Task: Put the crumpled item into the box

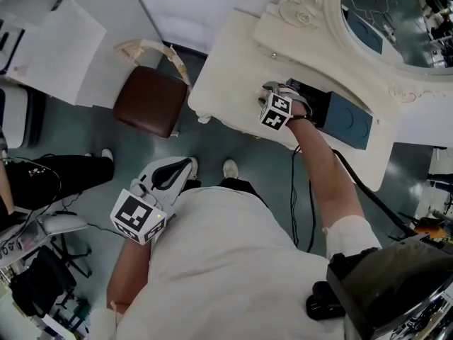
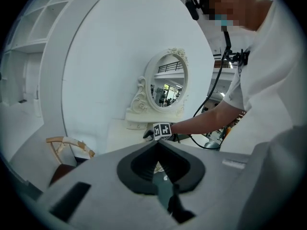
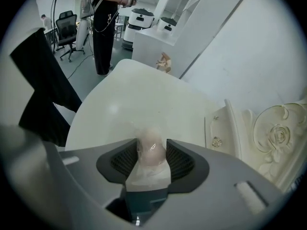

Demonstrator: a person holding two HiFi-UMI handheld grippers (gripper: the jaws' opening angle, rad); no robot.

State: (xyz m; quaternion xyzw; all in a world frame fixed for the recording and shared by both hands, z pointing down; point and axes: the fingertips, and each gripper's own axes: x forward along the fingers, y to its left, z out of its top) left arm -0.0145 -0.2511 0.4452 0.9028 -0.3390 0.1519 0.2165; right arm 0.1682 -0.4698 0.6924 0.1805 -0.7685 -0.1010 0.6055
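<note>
— While the head view looks down, where do the claws sit?

— The right gripper point(image 1: 276, 95) is at one o'clock, on the cream dressing table point(image 1: 226, 69). The blue box point(image 1: 350, 119) lies just beside it, toward three o'clock. The left gripper point(image 1: 178, 170) hangs at seven o'clock, over the floor and well apart from the table. A brown stool point(image 1: 150, 100) stands at ten o'clock.

— And the left gripper view?

— Its jaws are pressed together with nothing between them. An oval mirror point(image 2: 165, 85) stands past them at twelve o'clock.

— The right gripper view?

— Those jaws are closed partway, clamping the crumpled item point(image 3: 151, 153), a pale wad, at six o'clock. The table top spreads beyond it toward twelve.
</note>
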